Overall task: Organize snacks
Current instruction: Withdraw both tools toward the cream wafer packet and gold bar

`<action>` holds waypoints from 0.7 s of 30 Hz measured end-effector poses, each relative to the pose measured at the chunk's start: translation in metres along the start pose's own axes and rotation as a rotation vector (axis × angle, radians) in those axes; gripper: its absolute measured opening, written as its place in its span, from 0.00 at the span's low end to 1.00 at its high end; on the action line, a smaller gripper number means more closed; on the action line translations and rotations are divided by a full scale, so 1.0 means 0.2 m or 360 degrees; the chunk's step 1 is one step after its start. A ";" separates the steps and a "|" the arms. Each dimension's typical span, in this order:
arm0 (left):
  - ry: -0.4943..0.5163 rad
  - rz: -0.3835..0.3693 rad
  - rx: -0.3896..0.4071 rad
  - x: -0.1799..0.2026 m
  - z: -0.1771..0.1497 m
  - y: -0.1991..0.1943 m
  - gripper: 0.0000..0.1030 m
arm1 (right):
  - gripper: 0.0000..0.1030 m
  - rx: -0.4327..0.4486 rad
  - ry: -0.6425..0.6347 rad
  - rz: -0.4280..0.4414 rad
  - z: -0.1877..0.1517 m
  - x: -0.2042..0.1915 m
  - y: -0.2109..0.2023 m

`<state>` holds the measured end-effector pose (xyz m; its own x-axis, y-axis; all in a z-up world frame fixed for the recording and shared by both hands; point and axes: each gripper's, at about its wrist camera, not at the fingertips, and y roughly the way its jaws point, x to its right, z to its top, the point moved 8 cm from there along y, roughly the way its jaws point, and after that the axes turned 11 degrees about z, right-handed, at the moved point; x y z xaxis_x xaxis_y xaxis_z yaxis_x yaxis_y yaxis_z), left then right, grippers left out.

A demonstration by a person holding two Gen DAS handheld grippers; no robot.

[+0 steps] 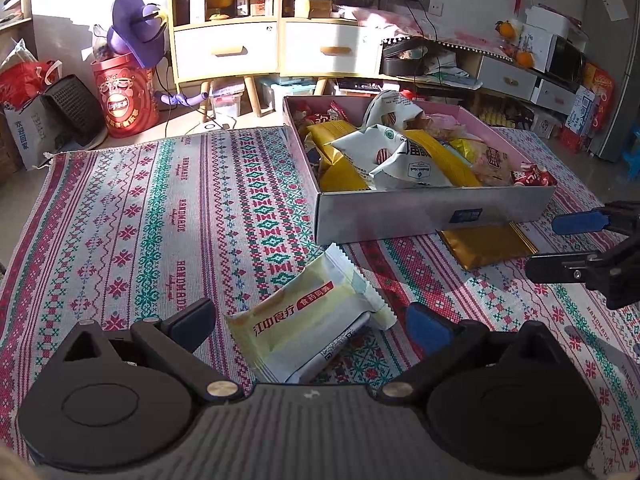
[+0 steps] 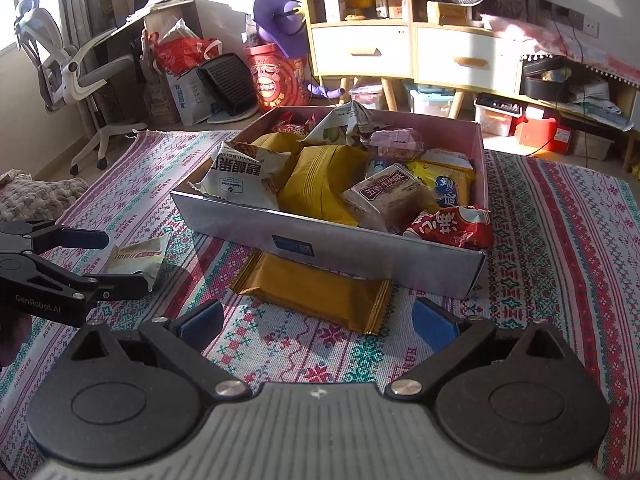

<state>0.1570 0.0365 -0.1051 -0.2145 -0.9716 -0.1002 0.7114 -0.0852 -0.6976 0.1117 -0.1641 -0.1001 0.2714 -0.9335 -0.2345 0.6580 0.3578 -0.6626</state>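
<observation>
A pale yellow snack packet [image 1: 316,316] lies on the patterned cloth between the jaws of my left gripper [image 1: 312,324], which is open around it without touching. It also shows in the right wrist view [image 2: 138,258]. A gold packet [image 2: 316,290] lies on the cloth against the front wall of the snack box [image 2: 360,250], just ahead of my open right gripper [image 2: 320,326]. The box [image 1: 400,208] is full of snack packets. A red packet [image 2: 452,226] hangs over its front right corner. The right gripper shows at the right edge of the left wrist view [image 1: 560,244].
The patterned cloth [image 1: 160,208] covers the surface. Behind it stand a red drum [image 1: 124,96] with a purple toy, white drawers [image 1: 224,50], storage bins and bags. An office chair [image 2: 72,72] stands at the far left.
</observation>
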 end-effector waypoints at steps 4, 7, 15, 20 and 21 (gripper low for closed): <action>-0.0011 0.0017 -0.0034 -0.02 -0.01 0.03 1.00 | 0.98 -0.0024 0.0000 0.0002 0.00 0.02 0.04; -0.0028 0.0013 -0.0059 -0.04 -0.02 0.05 1.00 | 0.97 -0.0035 -0.0010 -0.0001 -0.01 0.02 0.06; -0.0047 -0.0049 -0.0136 -0.05 -0.06 0.03 1.00 | 0.96 -0.0075 -0.0063 0.0045 -0.05 -0.02 0.08; 0.0006 -0.0129 -0.0179 0.01 -0.09 -0.02 1.00 | 0.91 -0.0094 -0.0098 0.0109 -0.04 -0.07 0.07; 0.0023 -0.0151 -0.0191 0.03 -0.10 -0.03 1.00 | 0.89 -0.0099 -0.0106 0.0144 -0.04 -0.09 0.06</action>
<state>0.1386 0.0353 -0.1154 -0.2874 -0.9570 -0.0394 0.6023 -0.1486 -0.7843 0.1084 -0.1426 -0.1097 0.3751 -0.8928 -0.2493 0.5845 0.4365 -0.6840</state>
